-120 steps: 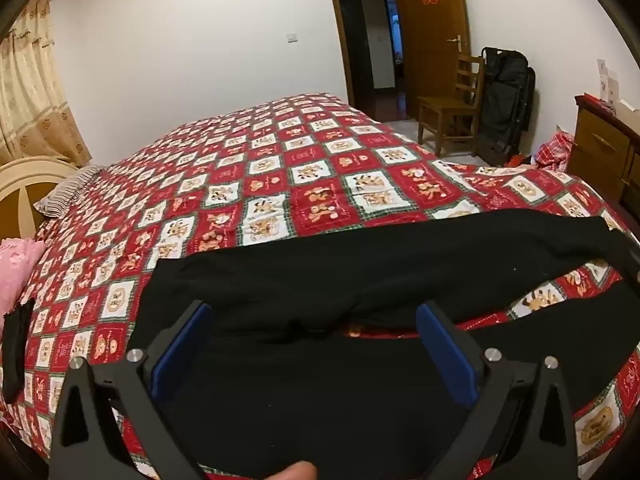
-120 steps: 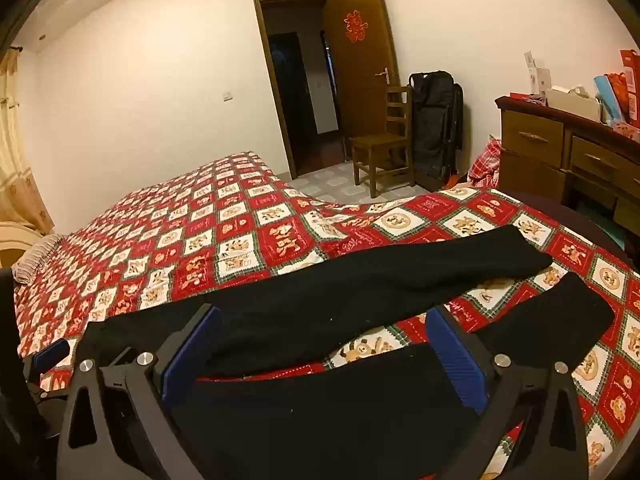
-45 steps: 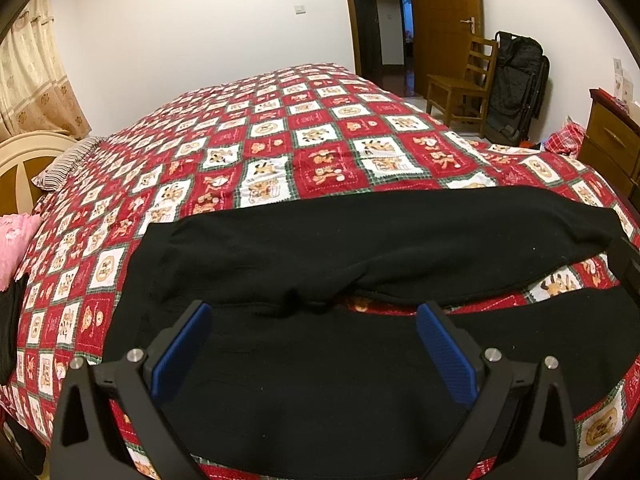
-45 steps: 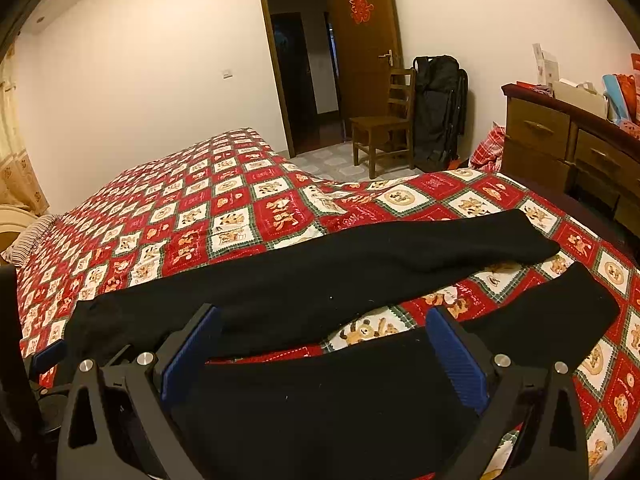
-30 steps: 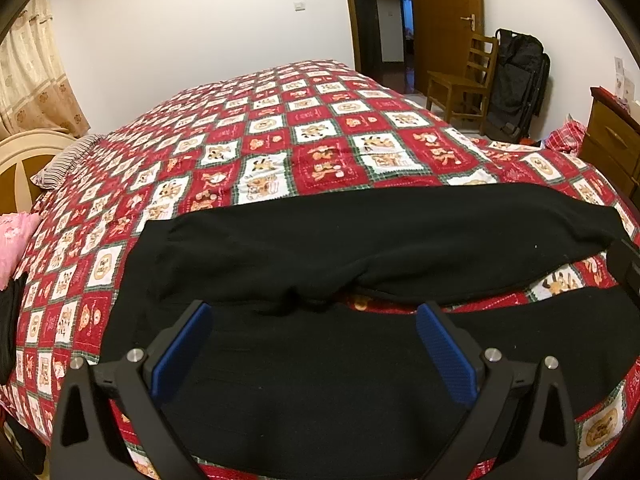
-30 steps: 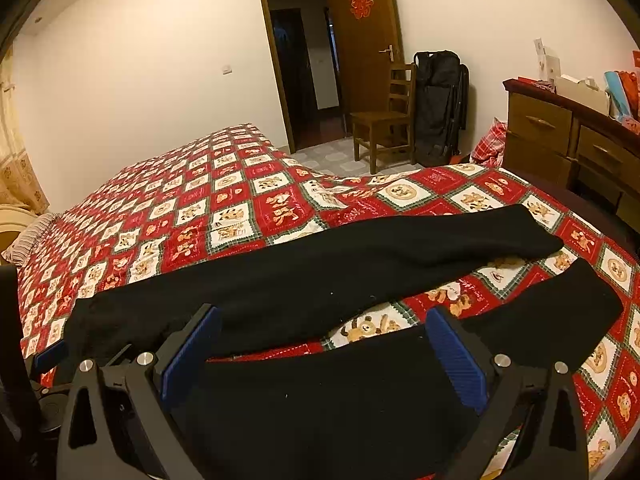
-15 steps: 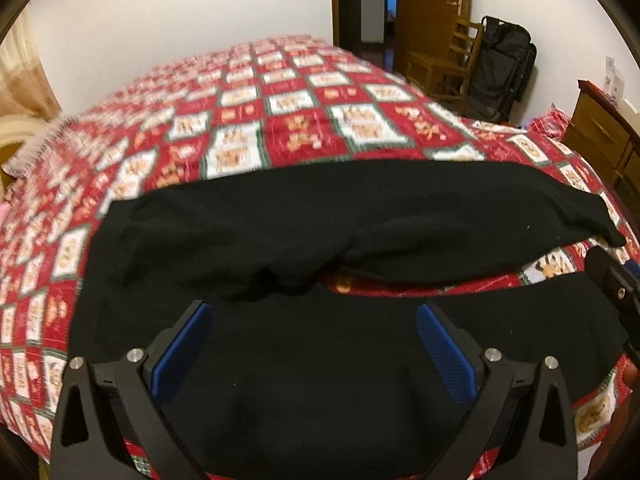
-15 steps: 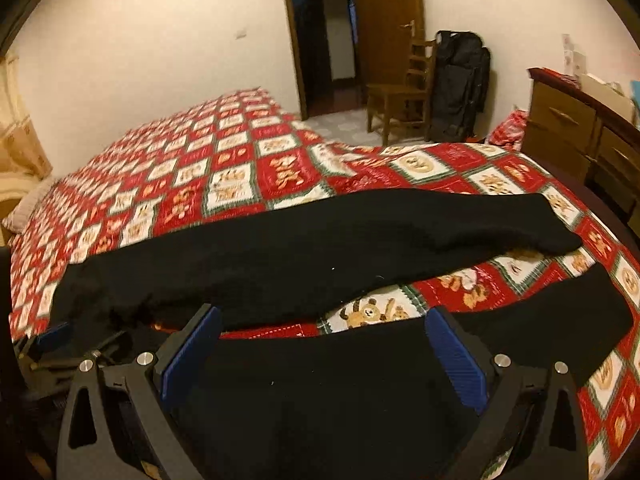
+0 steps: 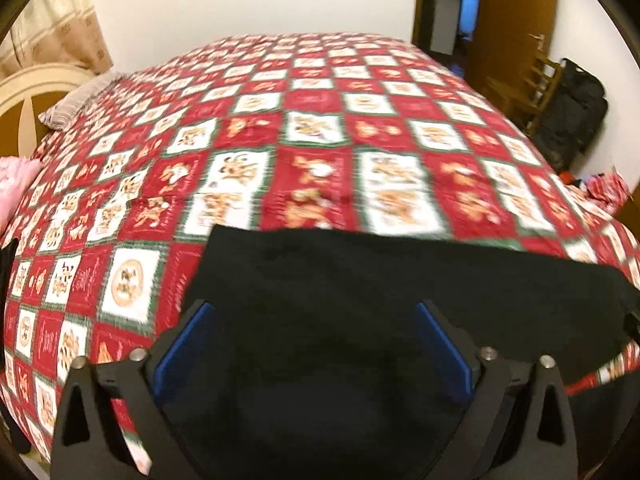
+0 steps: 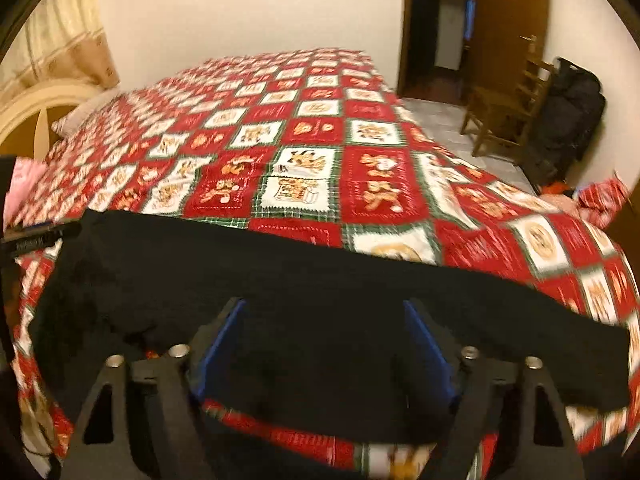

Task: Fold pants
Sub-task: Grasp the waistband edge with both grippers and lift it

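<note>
Black pants (image 9: 360, 300) lie spread flat across the near side of a bed with a red, white and green patchwork quilt (image 9: 320, 128). My left gripper (image 9: 312, 344) is open, low over the waist end of the pants, with its blue pads on either side of the cloth. My right gripper (image 10: 326, 344) is open but narrower than before, low over the far leg (image 10: 360, 300). A strip of quilt shows between the two legs below it. The left gripper's tip (image 10: 36, 236) shows at the left edge of the right wrist view. Both views are blurred.
A cream headboard (image 9: 32, 96) and a striped pillow (image 9: 76, 104) are at the left. A pink cloth (image 9: 12, 184) lies by the left edge. A wooden chair (image 10: 508, 104) and a black bag (image 10: 568, 120) stand by the open door on the right.
Both grippers have dropped towards the pants and swung left, the left one towards the waist end. The right gripper's jaws have narrowed.
</note>
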A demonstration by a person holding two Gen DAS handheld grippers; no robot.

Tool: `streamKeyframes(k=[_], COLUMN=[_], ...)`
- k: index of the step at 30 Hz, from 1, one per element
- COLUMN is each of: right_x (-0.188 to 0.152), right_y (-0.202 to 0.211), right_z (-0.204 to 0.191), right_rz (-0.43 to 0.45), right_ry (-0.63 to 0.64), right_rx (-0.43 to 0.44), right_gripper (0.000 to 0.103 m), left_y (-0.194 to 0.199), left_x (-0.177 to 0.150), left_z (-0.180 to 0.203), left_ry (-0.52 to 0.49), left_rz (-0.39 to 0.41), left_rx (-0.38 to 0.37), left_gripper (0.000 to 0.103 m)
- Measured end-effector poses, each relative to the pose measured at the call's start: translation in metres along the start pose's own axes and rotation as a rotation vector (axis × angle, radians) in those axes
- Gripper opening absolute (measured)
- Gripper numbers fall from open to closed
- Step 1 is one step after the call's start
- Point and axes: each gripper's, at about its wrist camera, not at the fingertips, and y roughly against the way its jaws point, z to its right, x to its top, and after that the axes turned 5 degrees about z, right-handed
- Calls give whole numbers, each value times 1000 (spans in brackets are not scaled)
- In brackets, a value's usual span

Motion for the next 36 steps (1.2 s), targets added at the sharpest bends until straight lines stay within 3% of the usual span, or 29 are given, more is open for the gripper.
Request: streamKeyframes(k=[2, 6, 13, 16, 18, 21, 22, 23, 24, 25, 26, 27, 31, 32, 36], right_x=[9, 27, 23, 21, 20, 21, 22, 22, 22, 21, 20, 19, 22, 23, 27], right_y=[-13, -41, -96, -100, -100, -96, -95, -93, -92, -91, -89, -88, -69, -64, -25], right_z=[-5, -12, -13, -10, -11, -17, -18, -19, -20, -23, -24, -26, -28, -28, -35], right_rz=[4, -4, -139, -126, -124, -127, -138, -146, -149, -144, -137, -131, -83, -70, 14], right_ry=[47, 132, 169, 158, 164, 207, 215, 215, 219, 237, 249, 250, 241, 245, 267], right_rx=[7, 66, 146, 179, 195, 237, 254, 268, 272, 263, 255, 247, 239, 236, 230], right_gripper=[74, 74, 74, 73, 66, 33, 18, 10, 9, 7, 6, 6, 5, 5, 4], left_y=[-13, -34, -70, -89, -98, -103, -103, -104, -104, -103, -101, -99, -97, -96, -76], left_x=[7, 19, 25, 23, 22, 25, 26, 28, 29, 29, 28, 27, 29, 30, 36], left_z=[-9, -37, -78, -80, -79, -75, -73, -71, -71, -72, -73, -75, -84, -87, -91], left_ry=[2, 45, 187, 199, 207, 197, 189, 186, 192, 200, 209, 217, 256, 265, 283], left_rz=[-5, -15, -111, -179, -198, -177, -169, -150, -132, -116, -100, -83, -69, -60, -4], left_rx=[27, 64, -6, -50, -63, -54, -47, -45, -51, -61, -88, -118, -116, -127, -171], left_gripper=[89, 89, 90, 90, 91, 94, 93, 91, 89, 79, 63, 56, 22, 16, 11])
